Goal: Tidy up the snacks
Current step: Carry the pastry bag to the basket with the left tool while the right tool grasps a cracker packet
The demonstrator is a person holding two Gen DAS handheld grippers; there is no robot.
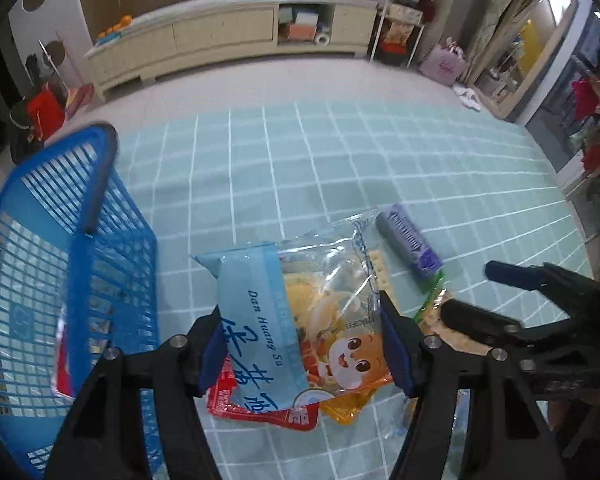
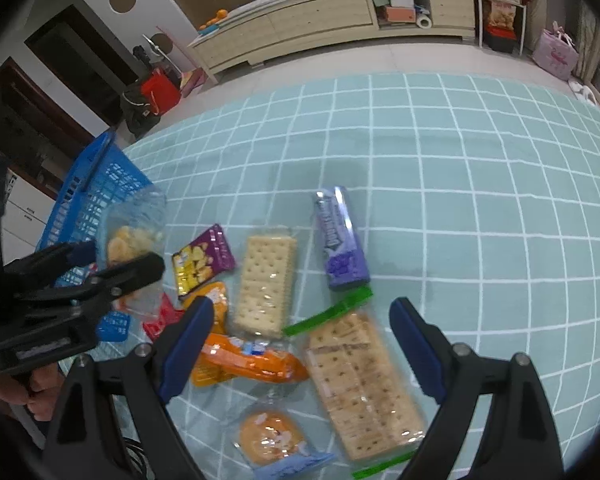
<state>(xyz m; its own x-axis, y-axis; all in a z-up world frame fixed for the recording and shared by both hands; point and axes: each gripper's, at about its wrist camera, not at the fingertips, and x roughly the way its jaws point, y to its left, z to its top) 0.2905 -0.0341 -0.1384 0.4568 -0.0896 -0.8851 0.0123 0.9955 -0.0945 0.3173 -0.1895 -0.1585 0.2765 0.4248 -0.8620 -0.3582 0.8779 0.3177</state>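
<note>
My left gripper (image 1: 302, 342) is shut on a clear snack bag with a light blue label and a cartoon print (image 1: 300, 304), held above the teal checked tablecloth (image 1: 300, 168). The blue plastic basket (image 1: 60, 248) stands just to its left. In the right wrist view the same bag (image 2: 134, 240) hangs from the left gripper (image 2: 116, 256) next to the basket (image 2: 96, 196). My right gripper (image 2: 302, 344) is open and empty above several snacks: two cracker packs (image 2: 266, 284) (image 2: 360, 384), a purple roll (image 2: 340, 240), an orange pack (image 2: 252, 364) and a round pastry (image 2: 270, 438).
A purple-yellow packet (image 2: 202, 258) and a red packet (image 2: 160, 318) lie near the basket. A red packet lies inside the basket (image 1: 62, 364). A long low cabinet (image 1: 228, 36) stands beyond the table, with bags on the floor.
</note>
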